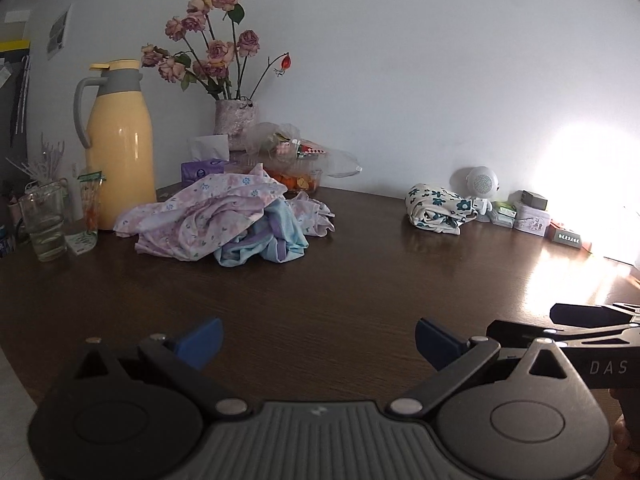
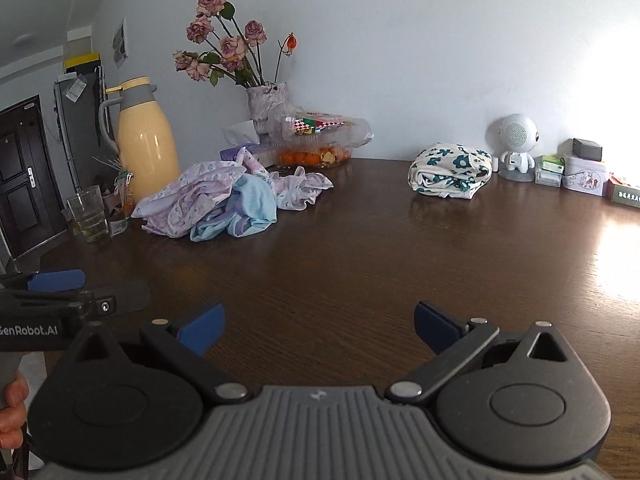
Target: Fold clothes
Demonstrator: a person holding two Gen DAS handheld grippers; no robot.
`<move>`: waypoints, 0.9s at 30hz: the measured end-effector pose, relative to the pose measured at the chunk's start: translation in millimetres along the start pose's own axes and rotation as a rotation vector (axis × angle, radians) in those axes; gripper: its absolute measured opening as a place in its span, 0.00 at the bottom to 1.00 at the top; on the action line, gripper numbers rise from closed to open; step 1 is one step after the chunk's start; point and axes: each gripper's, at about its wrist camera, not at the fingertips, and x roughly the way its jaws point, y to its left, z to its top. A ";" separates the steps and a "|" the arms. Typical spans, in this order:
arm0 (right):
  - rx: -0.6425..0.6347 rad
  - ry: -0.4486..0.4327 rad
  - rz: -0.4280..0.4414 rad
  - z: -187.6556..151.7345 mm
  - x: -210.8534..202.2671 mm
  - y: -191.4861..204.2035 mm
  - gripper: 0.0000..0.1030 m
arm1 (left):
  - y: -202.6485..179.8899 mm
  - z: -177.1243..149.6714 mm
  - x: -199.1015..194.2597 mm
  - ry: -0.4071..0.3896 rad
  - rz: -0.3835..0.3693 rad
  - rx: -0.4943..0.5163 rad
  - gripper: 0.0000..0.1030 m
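Observation:
A crumpled pile of clothes lies at the back left of the dark wooden table (image 1: pixel 320 288): a pink floral garment (image 1: pixel 200 216) (image 2: pixel 188 192) with a light blue garment (image 1: pixel 276 236) (image 2: pixel 244 208) tucked against it. A folded white garment with teal flowers (image 1: pixel 440 206) (image 2: pixel 450 170) sits at the back right. My left gripper (image 1: pixel 318 340) is open and empty above the near table edge. My right gripper (image 2: pixel 318 326) is open and empty beside it. Each gripper shows at the edge of the other's view, the right one (image 1: pixel 568 320) and the left one (image 2: pixel 60 284).
A yellow thermos jug (image 1: pixel 120 152), a drinking glass (image 1: pixel 42 224), a vase of dried roses (image 1: pixel 234 116), a tissue box (image 1: pixel 202 170) and a clear food container (image 1: pixel 296 176) stand behind the pile. A small white robot figure (image 1: pixel 482 188) and small boxes (image 1: pixel 532 216) stand at the back right.

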 end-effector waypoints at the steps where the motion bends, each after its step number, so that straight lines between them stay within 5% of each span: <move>1: 0.001 -0.004 -0.005 0.0 -1.0 -0.8 1.00 | -1.5 -0.6 -0.3 0.003 -0.003 0.006 1.00; 27: 0.015 0.047 0.009 -4.9 9.0 -5.6 1.00 | -6.3 -5.9 12.0 0.034 0.019 0.025 1.00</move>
